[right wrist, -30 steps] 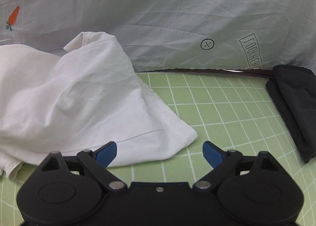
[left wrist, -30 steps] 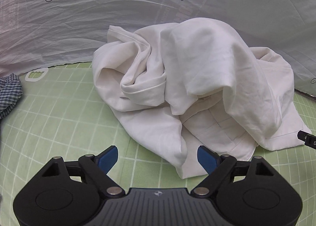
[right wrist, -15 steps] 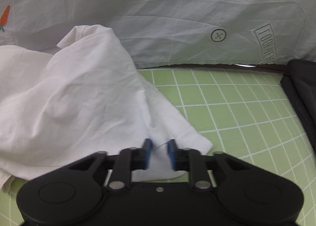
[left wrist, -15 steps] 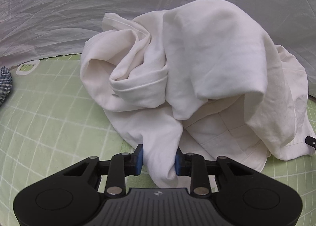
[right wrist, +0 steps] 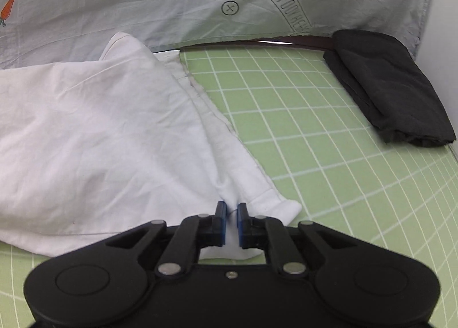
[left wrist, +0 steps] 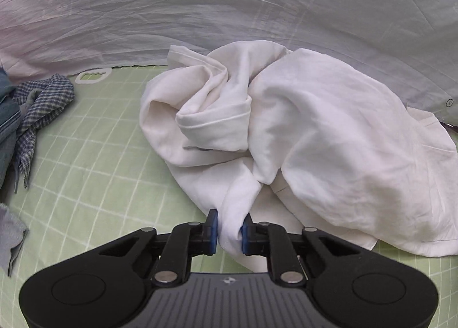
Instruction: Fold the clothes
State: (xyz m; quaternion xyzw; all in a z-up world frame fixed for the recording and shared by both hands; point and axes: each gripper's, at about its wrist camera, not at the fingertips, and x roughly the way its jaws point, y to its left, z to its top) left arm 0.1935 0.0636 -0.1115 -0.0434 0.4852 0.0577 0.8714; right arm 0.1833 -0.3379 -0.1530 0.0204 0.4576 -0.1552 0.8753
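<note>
A checked cloth (left wrist: 34,110) lies bunched at the far left of the green grid mat (left wrist: 86,162). Beside it the white garment (left wrist: 315,139) sits crumpled mid-mat — the left gripper (left wrist: 229,227) has its jaws clenched on a bunched fold at its near edge. The right gripper (right wrist: 231,220) pinches the garment's hem corner. A folded black garment (right wrist: 392,84) rests far right.

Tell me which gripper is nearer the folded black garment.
Right. The right gripper grips the white garment with the black garment ahead to its right; the left gripper view doesn't show it.
</note>
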